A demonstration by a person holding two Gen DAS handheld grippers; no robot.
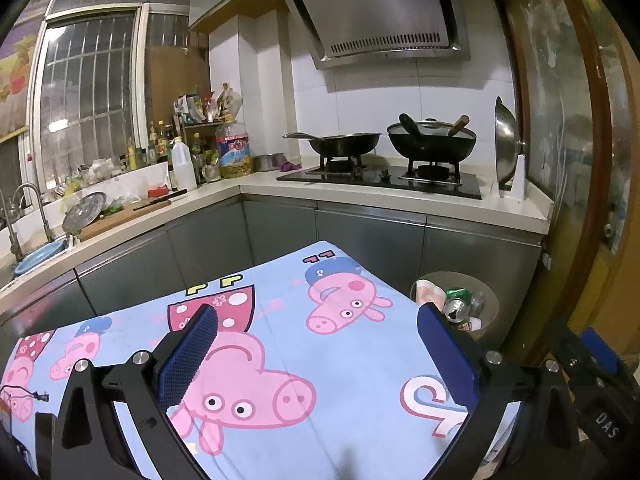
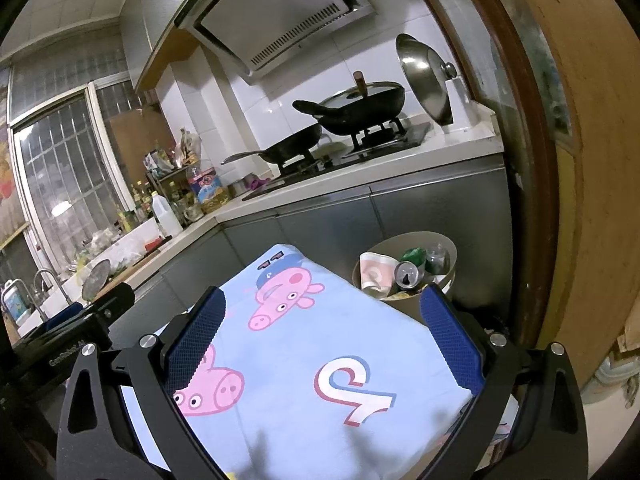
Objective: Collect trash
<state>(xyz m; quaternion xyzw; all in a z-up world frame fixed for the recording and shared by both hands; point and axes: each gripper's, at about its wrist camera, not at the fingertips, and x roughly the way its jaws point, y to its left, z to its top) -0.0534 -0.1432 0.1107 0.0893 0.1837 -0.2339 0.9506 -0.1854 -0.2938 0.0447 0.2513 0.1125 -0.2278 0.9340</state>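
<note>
A round beige trash bin (image 1: 490, 322) (image 2: 450, 248) stands on the floor past the table's far right corner. It holds a paper cup (image 2: 376, 274), a silver can (image 1: 456, 310) (image 2: 408, 274), a green crushed can (image 2: 414, 256) and a clear plastic piece. My left gripper (image 1: 316, 344) is open and empty above the light blue cartoon-pig tablecloth (image 1: 320, 360). My right gripper (image 2: 322, 320) is open and empty above the same cloth (image 2: 320, 360), nearer the bin. No loose trash shows on the cloth.
Grey cabinets (image 1: 360, 236) and a white counter run behind the table. A stove with two black woks (image 1: 432, 140) and a steel lid (image 1: 506, 144) stand on the counter. Bottles (image 1: 232, 152), a sink (image 1: 36, 256) and a cutting board lie left. A wooden door frame (image 2: 540, 160) is right.
</note>
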